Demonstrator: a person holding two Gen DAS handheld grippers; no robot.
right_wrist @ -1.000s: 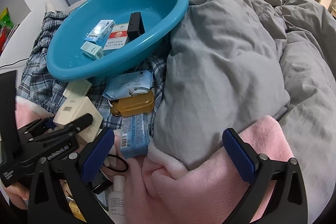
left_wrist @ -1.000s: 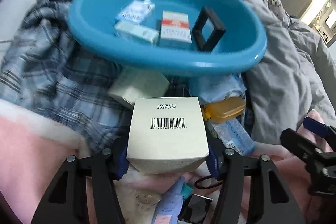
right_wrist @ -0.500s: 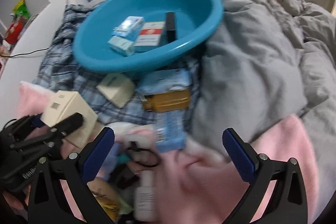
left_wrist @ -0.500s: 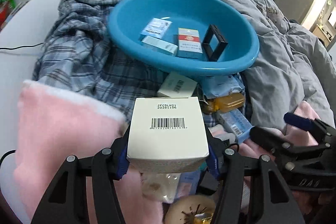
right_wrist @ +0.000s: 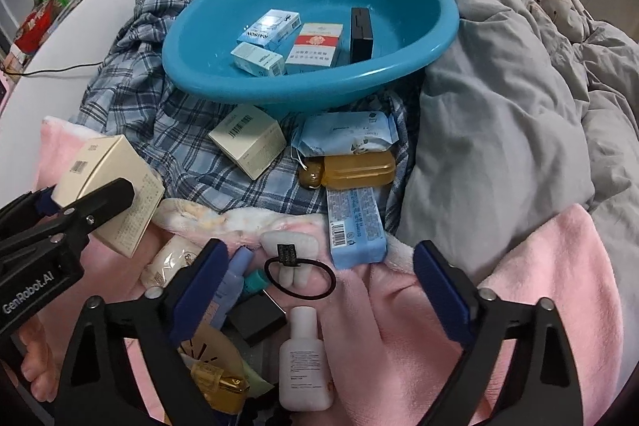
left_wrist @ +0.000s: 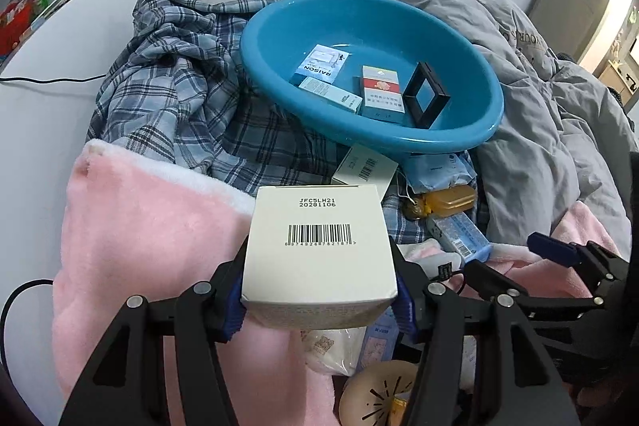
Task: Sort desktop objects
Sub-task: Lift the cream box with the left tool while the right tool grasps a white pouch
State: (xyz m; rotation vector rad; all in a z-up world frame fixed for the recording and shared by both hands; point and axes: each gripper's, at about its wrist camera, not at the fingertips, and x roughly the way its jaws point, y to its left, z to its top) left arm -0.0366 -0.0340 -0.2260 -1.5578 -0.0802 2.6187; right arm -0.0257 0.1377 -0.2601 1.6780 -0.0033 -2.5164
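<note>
Your left gripper [left_wrist: 319,300] has pulled back from the blue basin [left_wrist: 471,142], jaws pinching the cream box [left_wrist: 319,246] at lower centre, barcode end up. Only the right view shows your right gripper [right_wrist: 319,276], jaws closing, empty, above the black hair tie [right_wrist: 299,276].

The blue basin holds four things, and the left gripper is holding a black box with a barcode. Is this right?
Not quite. The box in the left gripper is white, not black, as the left wrist view shows. The rest is right: it has a barcode, and the blue basin holds four things.
</note>
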